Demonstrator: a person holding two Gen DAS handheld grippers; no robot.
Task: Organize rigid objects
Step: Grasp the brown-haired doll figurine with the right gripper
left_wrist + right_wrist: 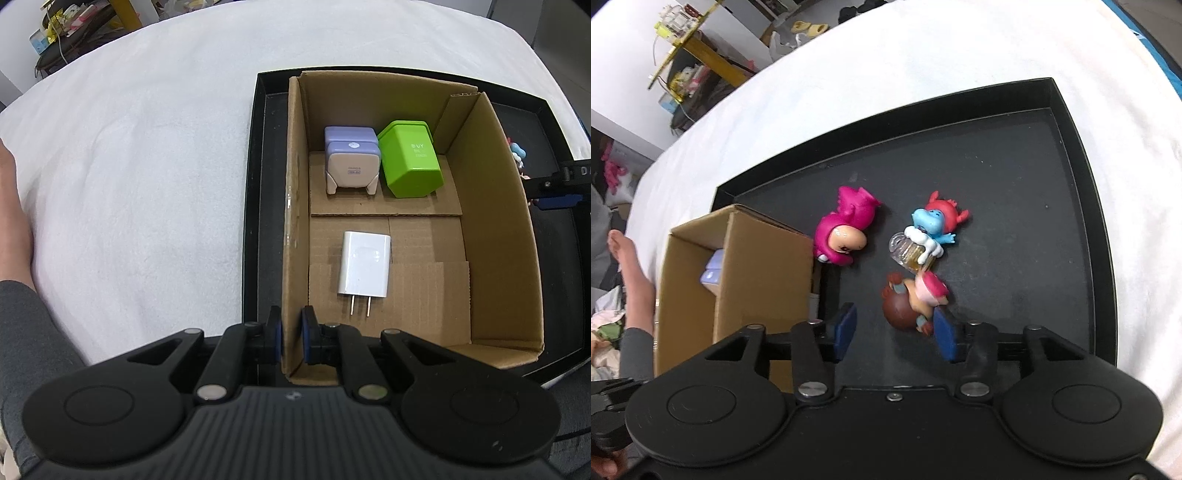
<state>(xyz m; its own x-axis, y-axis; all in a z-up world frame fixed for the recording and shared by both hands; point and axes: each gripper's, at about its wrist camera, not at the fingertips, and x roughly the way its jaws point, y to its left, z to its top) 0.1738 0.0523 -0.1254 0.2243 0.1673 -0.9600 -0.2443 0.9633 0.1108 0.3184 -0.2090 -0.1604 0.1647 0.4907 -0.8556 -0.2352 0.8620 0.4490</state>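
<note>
In the left wrist view my left gripper [291, 338] is shut on the near left wall of an open cardboard box [295, 206], one pad on each side. Inside lie a white charger [364, 264], a lilac and beige adapter [351, 166] and a green cube [408, 160]. The box stands in a black tray [258, 184]. In the right wrist view my right gripper [894, 332] is open just above the tray floor [1015, 221], its right pad beside a brown-haired figurine [916, 302]. A pink figurine [846, 229] and a blue figurine with a red hat [932, 225] lie further ahead.
The tray sits on a white cloth [129, 184] that covers the table. The cardboard box [738, 273] fills the tray's left part in the right wrist view. A person's forearm [631, 280] shows at the left. Cluttered shelves [687, 44] stand beyond the table.
</note>
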